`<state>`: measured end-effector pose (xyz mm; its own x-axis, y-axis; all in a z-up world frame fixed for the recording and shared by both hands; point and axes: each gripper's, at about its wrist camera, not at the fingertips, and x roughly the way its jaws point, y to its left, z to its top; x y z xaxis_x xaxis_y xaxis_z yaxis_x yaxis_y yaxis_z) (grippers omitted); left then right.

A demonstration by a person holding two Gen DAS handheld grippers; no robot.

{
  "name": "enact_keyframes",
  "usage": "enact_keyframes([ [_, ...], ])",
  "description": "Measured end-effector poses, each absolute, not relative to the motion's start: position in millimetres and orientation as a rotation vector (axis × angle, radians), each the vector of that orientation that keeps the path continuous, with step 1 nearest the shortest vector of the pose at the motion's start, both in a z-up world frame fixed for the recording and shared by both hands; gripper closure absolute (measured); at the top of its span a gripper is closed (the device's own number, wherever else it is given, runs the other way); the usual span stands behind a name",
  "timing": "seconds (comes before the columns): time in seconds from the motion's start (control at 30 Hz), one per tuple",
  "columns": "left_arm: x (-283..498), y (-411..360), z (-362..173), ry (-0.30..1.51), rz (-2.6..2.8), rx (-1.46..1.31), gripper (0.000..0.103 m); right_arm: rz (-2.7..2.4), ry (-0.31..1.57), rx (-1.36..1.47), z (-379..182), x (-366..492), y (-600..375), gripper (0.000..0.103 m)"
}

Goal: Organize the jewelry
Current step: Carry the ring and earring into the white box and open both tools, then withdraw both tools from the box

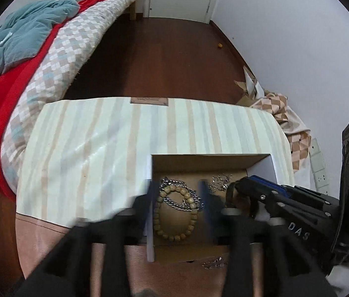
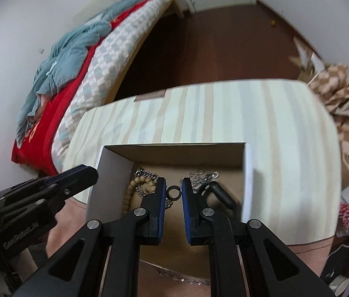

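Note:
An open cardboard box sits on the striped cloth. Inside lie a wooden bead bracelet, a silver chain across it, a second silver chain and a black band. My left gripper is open, blurred, over the bead bracelet at the box's left wall. My right gripper is open over the box; a small black ring shows between its pads. Whether it is held is unclear. The right gripper also shows in the left wrist view.
A thin silver chain lies on the pink cloth in front of the box. A bed with red and checked covers stands to the left. A checked fabric bag lies right of the table. Dark wood floor lies beyond.

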<state>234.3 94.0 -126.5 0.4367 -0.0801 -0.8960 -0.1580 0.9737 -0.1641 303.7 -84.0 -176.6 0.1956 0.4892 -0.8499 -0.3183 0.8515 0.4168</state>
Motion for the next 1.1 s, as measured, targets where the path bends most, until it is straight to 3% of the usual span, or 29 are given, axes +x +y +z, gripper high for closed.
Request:
enact_keyframes([
  [0.03, 233, 96, -125, 1.114, 0.06, -0.236, 0.033, 0.569, 1.253, 0.168, -177, 304, -84, 0.087],
  [0.17, 230, 105, -121, 1.108, 0.09, -0.237, 0.031, 0.553, 1.242, 0.194, -171, 302, -90, 0.067],
  [0.23, 227, 109, -121, 1.112, 0.103, -0.237, 0.029, 0.54, 1.226, 0.191, -166, 299, -96, 0.067],
  [0.3, 221, 111, -120, 1.107, 0.129, -0.222, 0.014, 0.505, 1.206, 0.17, -160, 292, -103, 0.067],
  [0.37, 213, 112, -121, 1.107, 0.148, -0.209, 0.012, 0.475, 1.19, 0.145, -154, 284, -107, 0.062],
  [0.47, 200, 112, -125, 1.113, 0.171, -0.193, 0.011, 0.416, 1.158, 0.066, -145, 268, -111, 0.046],
  [0.53, 190, 109, -128, 1.116, 0.178, -0.182, 0.002, 0.363, 1.149, 0.01, -142, 258, -113, 0.037],
  [0.6, 183, 106, -130, 1.113, 0.183, -0.163, 0.001, 0.322, 1.15, -0.031, -141, 250, -114, 0.019],
  [0.67, 176, 103, -133, 1.119, 0.194, -0.139, 0.0, 0.276, 1.154, -0.077, -142, 242, -115, 0.009],
  [0.8, 165, 101, -130, 1.121, 0.205, -0.129, 0.0, 0.213, 1.153, -0.145, -141, 226, -118, 0.002],
  [1.1, 134, 95, -79, 1.039, 0.226, -0.103, 0.0, 0.198, 1.104, -0.141, -100, 190, -120, 0.002],
])
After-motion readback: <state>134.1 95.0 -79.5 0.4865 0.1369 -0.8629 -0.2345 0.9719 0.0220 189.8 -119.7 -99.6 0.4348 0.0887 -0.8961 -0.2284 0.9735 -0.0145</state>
